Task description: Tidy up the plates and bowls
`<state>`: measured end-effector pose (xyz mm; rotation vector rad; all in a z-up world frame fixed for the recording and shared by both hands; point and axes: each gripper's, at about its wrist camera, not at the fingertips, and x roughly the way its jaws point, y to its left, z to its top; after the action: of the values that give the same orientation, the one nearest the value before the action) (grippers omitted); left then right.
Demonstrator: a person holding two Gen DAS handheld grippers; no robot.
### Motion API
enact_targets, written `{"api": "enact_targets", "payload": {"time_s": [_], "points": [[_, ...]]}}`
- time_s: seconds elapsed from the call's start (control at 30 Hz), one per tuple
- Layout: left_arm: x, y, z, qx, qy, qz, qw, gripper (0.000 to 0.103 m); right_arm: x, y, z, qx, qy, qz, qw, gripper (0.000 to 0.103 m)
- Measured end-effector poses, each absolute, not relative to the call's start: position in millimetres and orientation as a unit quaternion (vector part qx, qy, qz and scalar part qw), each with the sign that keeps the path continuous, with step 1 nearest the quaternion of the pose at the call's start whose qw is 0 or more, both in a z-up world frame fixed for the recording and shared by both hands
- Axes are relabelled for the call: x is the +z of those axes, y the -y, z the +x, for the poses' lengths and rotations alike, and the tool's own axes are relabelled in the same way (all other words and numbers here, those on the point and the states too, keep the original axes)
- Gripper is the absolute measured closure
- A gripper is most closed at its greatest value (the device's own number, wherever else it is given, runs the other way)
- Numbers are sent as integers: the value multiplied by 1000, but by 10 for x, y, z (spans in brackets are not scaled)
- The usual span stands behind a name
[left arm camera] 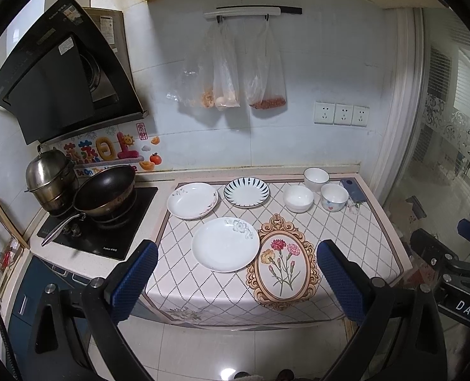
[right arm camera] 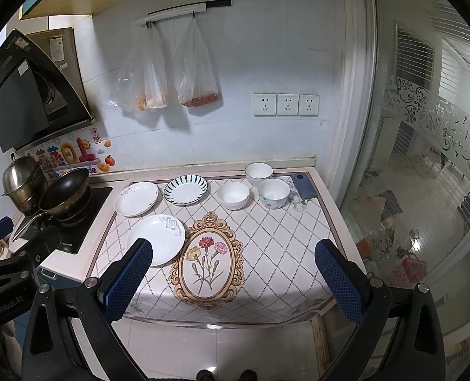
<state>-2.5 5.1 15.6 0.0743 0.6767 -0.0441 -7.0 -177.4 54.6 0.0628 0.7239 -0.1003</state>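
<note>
The right gripper (right arm camera: pixel 233 273) hangs wide apart and empty above the near edge of the desk (right arm camera: pixel 285 254). Just beyond its left finger lies a white flowered plate (right arm camera: pixel 158 238). Farther ahead sit a second white plate (right arm camera: pixel 135 198) and a striped plate (right arm camera: pixel 186 189); three bowls (right arm camera: pixel 234 194) cluster ahead to the right, near a phone (right arm camera: pixel 304 186).

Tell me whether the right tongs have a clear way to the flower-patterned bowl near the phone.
Probably yes. The right tongs are open and empty, held back off the counter, and the patterned bowl stands apart from its neighbours; only bare tablecloth lies between.
</note>
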Motion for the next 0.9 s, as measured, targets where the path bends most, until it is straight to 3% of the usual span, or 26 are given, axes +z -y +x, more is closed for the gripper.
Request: {"api": "enact_targets", "payload": {"time_s": [0.9], "points": [[177,-102,-138,-25,-326,32,945,0,620,1790,-178,-49,-347,37,936,0]]}}
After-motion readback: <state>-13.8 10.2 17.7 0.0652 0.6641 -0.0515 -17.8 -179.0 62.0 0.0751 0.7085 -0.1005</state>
